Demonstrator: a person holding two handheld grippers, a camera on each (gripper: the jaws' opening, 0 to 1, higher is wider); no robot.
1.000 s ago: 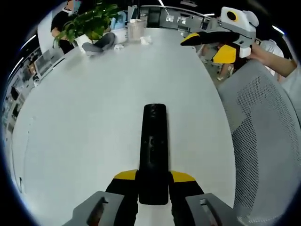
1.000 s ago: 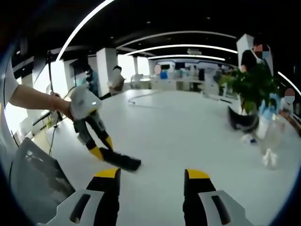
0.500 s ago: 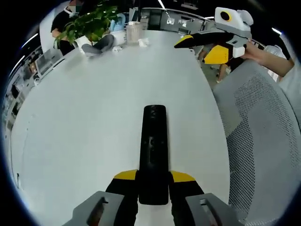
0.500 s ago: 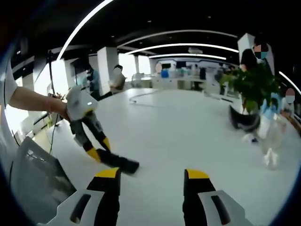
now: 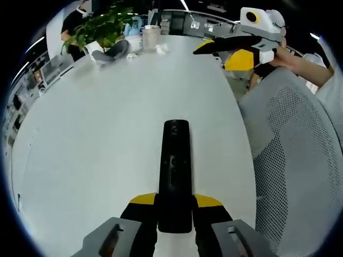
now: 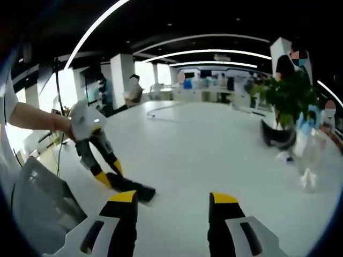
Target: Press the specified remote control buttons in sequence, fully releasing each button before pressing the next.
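While our left gripper [image 5: 175, 206] clamps the near end of the black remote control [image 5: 175, 174] w/ its jaws, the remote lies lengthwise on the white table [image 5: 96, 134]. Our right gripper [image 6: 171, 206] hangs above the table, jaws apart, nothing btwn them. Potted plant [image 5: 102, 27] sits at the far edge.

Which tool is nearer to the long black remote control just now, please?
Left. The left tool is shut on the long black remote control. The right tool is open, up off the white table, apart from it.
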